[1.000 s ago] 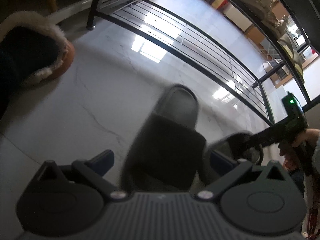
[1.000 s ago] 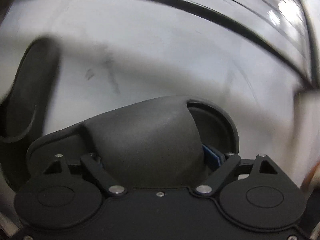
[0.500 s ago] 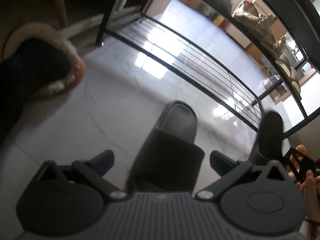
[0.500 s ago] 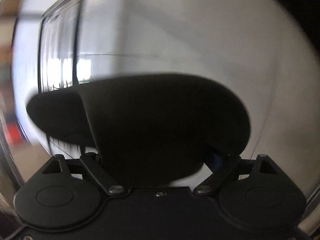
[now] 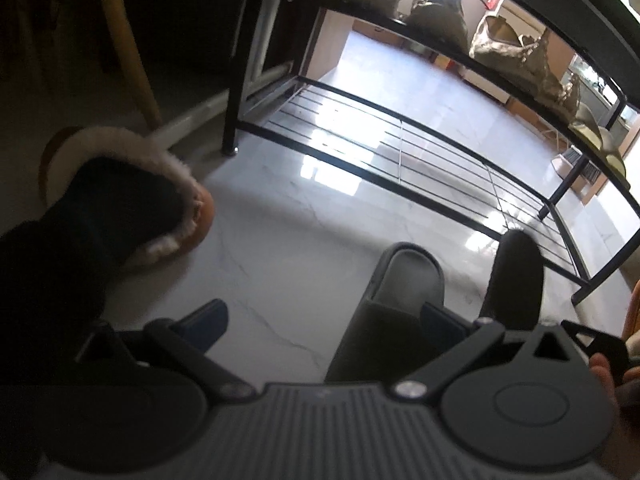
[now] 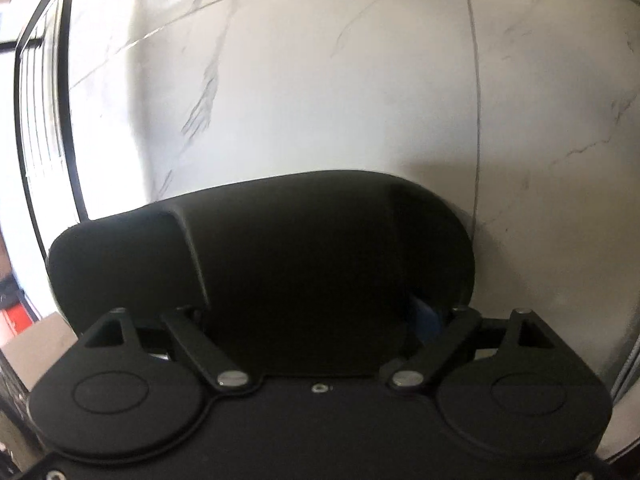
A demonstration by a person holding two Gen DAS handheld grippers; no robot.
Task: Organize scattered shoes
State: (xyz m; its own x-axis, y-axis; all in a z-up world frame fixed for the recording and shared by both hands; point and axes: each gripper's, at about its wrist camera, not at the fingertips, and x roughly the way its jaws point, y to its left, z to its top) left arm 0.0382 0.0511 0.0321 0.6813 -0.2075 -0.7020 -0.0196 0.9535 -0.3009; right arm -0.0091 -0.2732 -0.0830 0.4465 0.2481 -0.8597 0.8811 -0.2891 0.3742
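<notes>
Grey foam fills the right tool (image 6: 320, 316), clamped across the band of one slipper (image 6: 280, 264) held above the floor (image 6: 320, 80). Set it beside its mate (image 5: 396, 304), which lies on the floor at the inner pad of the left tool (image 5: 324, 320), whose fingers stand apart, toes toward the rack (image 5: 400, 148).

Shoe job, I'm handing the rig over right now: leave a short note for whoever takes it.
Right gripper: shut on a dark grey slide, carried above the marble floor.
Left gripper: open, holding nothing, pointing down at the floor.
The matching slide lies on the floor in front of the shoe rack, toward the left gripper's right finger.
The rack's bottom shelf shows no shoes; the shelf above holds tan boots.
A fur-lined slipper is on a person's foot at the left; leave it.
Done: one slide picked up. Left: shelve it, then fetch its mate.
</notes>
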